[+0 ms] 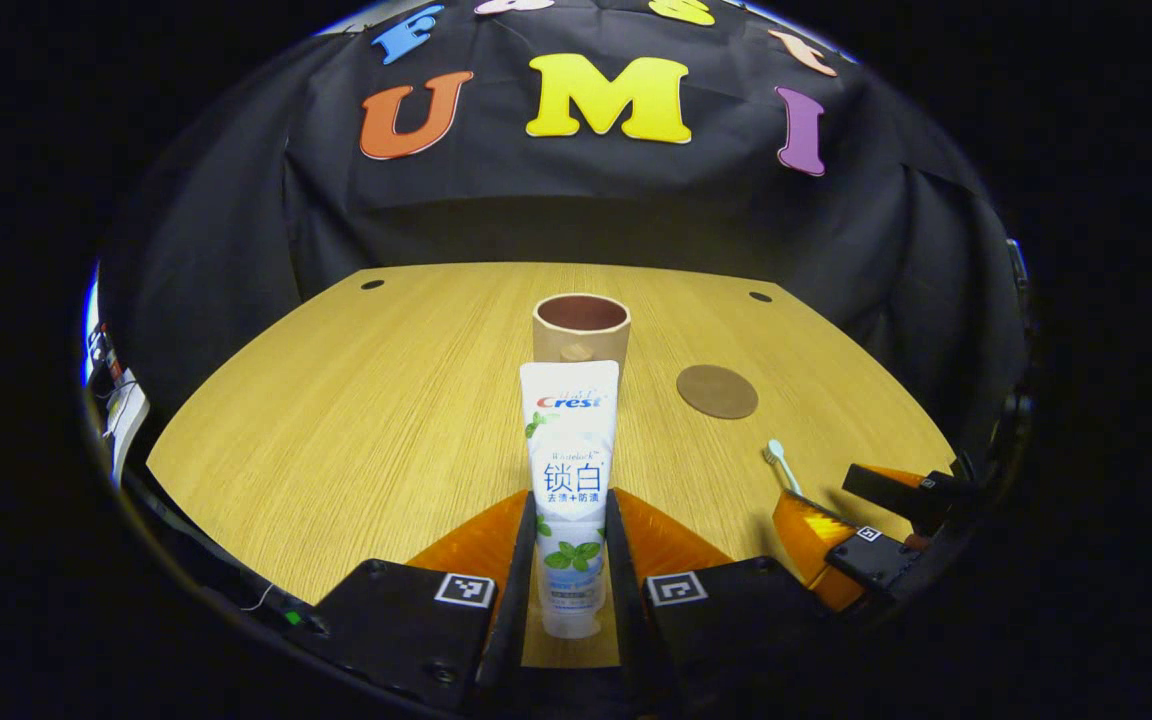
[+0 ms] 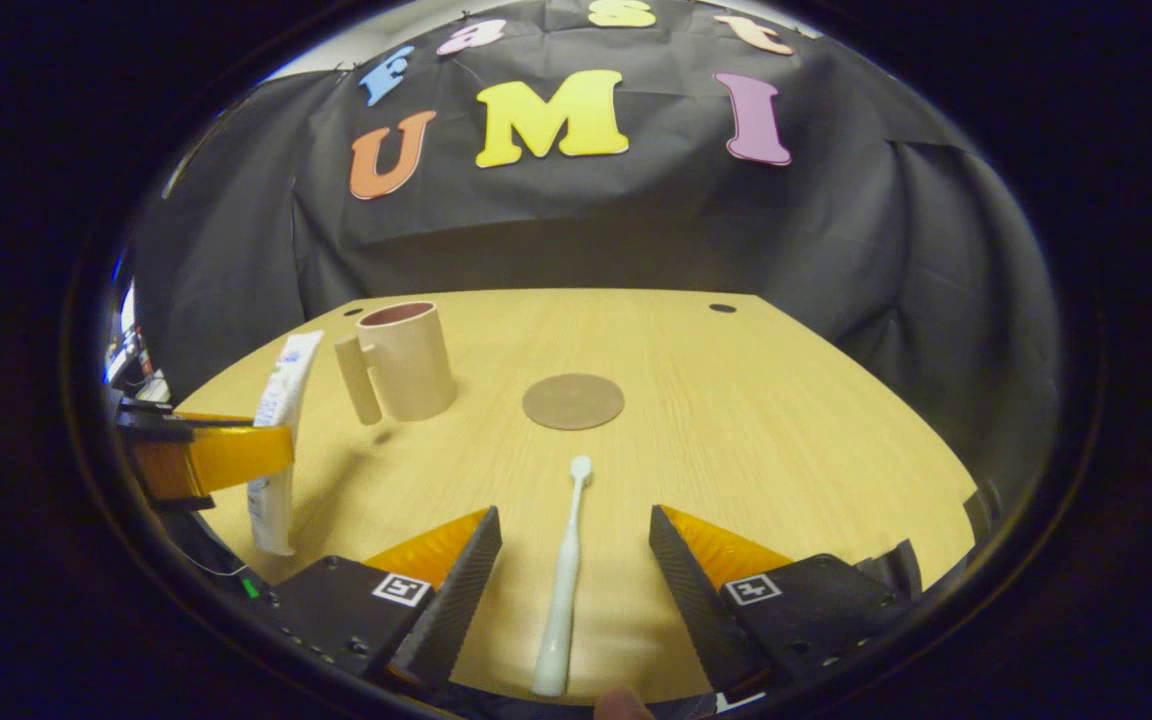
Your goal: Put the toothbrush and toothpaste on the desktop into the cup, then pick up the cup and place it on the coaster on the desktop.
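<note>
A white toothpaste tube [image 1: 569,470] stands upright, cap end down, between the fingers of my left gripper [image 1: 569,497], which is shut on it. Straight beyond the tube a beige cup [image 1: 581,328] with a handle stands on the wooden table, and a round brown coaster [image 1: 717,391] lies to its right. In the right gripper view a white toothbrush [image 2: 564,570] lies on the table, head pointing away, between the spread fingers of my right gripper [image 2: 574,515], which is open and not touching it. The cup [image 2: 406,360], coaster [image 2: 573,401] and held tube [image 2: 276,430] lie ahead and to the left.
The light wooden table [image 1: 336,420] has small dark holes near its far corners, and black cloth hangs behind it. In the left gripper view my right gripper [image 1: 816,490] sits low at the right around the toothbrush head [image 1: 776,455]. My left gripper [image 2: 206,455] is at the left edge of the right gripper view.
</note>
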Action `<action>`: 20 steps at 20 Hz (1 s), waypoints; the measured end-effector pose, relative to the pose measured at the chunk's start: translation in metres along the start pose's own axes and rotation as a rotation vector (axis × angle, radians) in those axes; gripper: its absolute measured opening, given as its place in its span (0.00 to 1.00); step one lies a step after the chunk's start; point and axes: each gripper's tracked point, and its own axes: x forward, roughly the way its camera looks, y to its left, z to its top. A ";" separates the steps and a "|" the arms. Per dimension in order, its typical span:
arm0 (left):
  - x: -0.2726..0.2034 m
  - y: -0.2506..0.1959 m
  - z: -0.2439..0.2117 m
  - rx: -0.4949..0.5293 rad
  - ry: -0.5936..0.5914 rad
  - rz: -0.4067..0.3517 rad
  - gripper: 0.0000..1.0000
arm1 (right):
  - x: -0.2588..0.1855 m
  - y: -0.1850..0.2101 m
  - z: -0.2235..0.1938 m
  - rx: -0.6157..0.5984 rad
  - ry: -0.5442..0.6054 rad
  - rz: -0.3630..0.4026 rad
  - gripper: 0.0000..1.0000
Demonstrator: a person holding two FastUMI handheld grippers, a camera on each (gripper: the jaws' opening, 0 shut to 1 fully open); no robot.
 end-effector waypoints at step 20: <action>0.024 -0.007 0.136 -0.068 -0.279 -0.108 0.41 | 0.013 -0.009 0.027 0.064 -0.035 0.024 0.00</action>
